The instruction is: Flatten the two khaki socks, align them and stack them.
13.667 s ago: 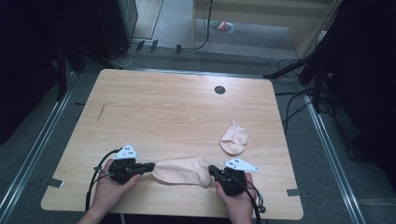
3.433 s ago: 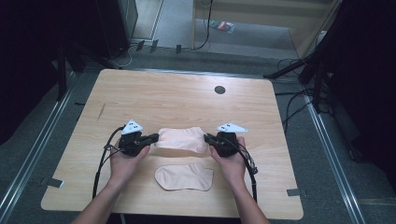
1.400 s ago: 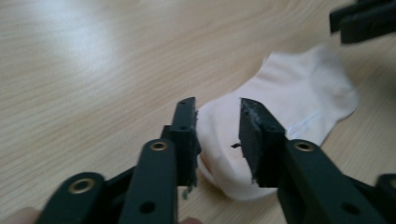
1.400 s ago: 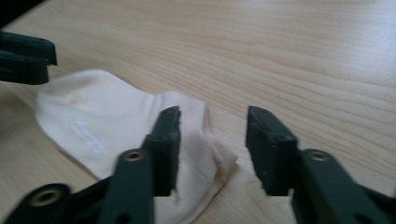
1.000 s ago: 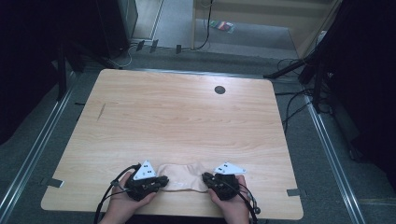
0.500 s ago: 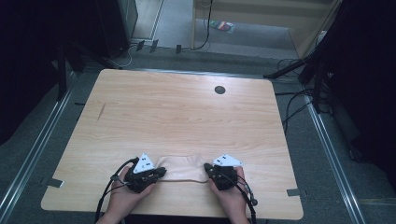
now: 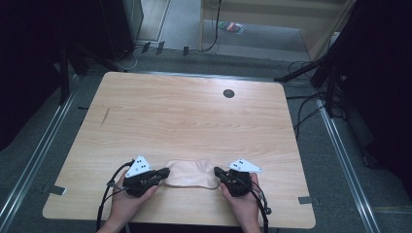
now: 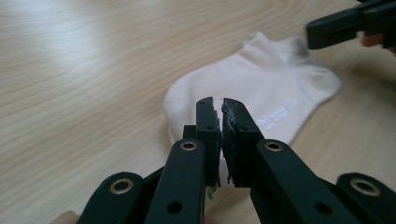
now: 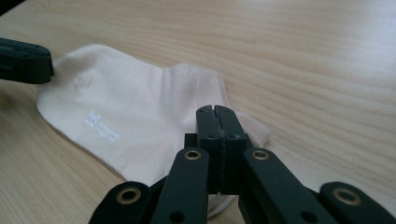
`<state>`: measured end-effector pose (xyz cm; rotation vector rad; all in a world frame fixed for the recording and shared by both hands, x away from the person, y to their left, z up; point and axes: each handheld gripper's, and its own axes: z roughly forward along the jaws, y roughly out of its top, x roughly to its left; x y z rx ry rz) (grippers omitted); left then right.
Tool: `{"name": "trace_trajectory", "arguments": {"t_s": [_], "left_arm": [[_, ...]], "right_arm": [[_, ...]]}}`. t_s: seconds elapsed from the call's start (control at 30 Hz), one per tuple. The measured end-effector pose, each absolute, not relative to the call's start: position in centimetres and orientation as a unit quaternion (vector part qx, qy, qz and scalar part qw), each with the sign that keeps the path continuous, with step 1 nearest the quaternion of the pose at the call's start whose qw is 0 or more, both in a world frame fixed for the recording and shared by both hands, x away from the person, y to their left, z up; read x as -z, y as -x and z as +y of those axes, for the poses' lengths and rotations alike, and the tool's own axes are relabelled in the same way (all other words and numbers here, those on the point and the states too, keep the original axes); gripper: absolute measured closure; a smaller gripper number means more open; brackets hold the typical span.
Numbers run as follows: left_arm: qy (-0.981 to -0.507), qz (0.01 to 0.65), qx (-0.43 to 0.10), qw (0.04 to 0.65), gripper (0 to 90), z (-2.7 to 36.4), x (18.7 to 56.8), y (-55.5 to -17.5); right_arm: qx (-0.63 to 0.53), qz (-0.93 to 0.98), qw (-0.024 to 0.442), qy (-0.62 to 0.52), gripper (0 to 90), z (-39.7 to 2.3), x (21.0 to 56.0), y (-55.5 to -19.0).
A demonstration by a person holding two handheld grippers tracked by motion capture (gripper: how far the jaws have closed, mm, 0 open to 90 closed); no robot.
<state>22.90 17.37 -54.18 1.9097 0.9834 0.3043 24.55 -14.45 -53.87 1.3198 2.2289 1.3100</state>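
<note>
Down at the lower middle of the high view, a pale peach ankle sock of soft knit fabric [image 7: 189,174] lies flat on the light wooden surface [image 7: 184,116], close to its near edge. Left gripper [image 7: 164,172] sits at the sock's left end, right gripper [image 7: 217,171] at its right end, both low in the frame with a hand behind each. Look at all that bare wood above them: the whole upper stretch is open up to a small dark round hole [image 7: 228,93] near the far edge. Below the hands, only a narrow strip of wood before the edge.

From the left gripper view, the left gripper [image 8: 219,103] has its jaws nearly together, a thin slit between them, tips over the sock [image 8: 261,88]; whether fabric is caught there is hard to make out. From the right gripper view, the right gripper [image 9: 217,112] is pressed fully together over the sock's [image 9: 140,116] end, and the jaws hide the cloth beneath, so a pinch cannot be confirmed. Small white lettering on the sock is too blurred to read. Forearms are cut off at the bottom of the high view.
</note>
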Motion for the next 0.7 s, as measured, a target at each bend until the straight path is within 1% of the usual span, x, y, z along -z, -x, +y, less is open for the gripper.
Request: {"name": "trace_trajectory", "arguments": {"t_s": [0.13, 0.2, 0.27, 0.43, 0.5, 0.53, 0.57, 0.6, 0.63, 0.7], "left_arm": [[-0.785, 0.42, -0.121, 0.439, 90.0, 17.5, 55.0, -23.8], [-0.788, 0.427, -0.116, 0.429, 90.0, 17.4, 55.2, -24.0], [-0.788, 0.428, -0.117, 0.427, 90.0, 17.3, 55.2, -24.0], [-0.79, 0.423, -0.116, 0.428, 89.7, 17.4, 55.2, -23.9], [-0.785, 0.419, -0.11, 0.443, 84.8, 17.5, 55.1, -23.8], [-0.781, 0.417, -0.114, 0.451, 77.4, 17.7, 55.0, -23.7], [-0.775, 0.416, -0.121, 0.461, 71.0, 17.9, 54.8, -23.6], [-0.766, 0.414, -0.127, 0.475, 61.7, 18.1, 54.6, -23.5], [-0.76, 0.412, -0.133, 0.485, 57.8, 18.5, 54.4, -23.5], [-0.74, 0.417, -0.144, 0.508, 48.1, 19.3, 53.9, -23.4]], "right_arm": [[-0.443, 0.765, 0.117, -0.452, 90.0, -14.4, 54.1, -24.6], [-0.437, 0.769, 0.113, -0.454, 90.0, -14.4, 54.3, -24.8], [-0.43, 0.775, 0.106, -0.451, 90.0, -14.2, 54.7, -25.0], [-0.413, 0.783, 0.112, -0.452, 90.0, -14.0, 55.0, -25.2], [-0.415, 0.782, 0.112, -0.452, 90.0, -14.1, 55.0, -25.2], [-0.418, 0.781, 0.111, -0.451, 90.0, -14.2, 55.0, -25.1], [-0.427, 0.777, 0.111, -0.449, 87.7, -14.3, 54.9, -25.1], [-0.437, 0.773, 0.111, -0.447, 83.3, -14.4, 54.7, -25.0], [-0.448, 0.769, 0.116, -0.441, 80.5, -14.5, 54.5, -25.0], [-0.463, 0.762, 0.125, -0.435, 71.7, -14.7, 54.1, -24.8]]}}
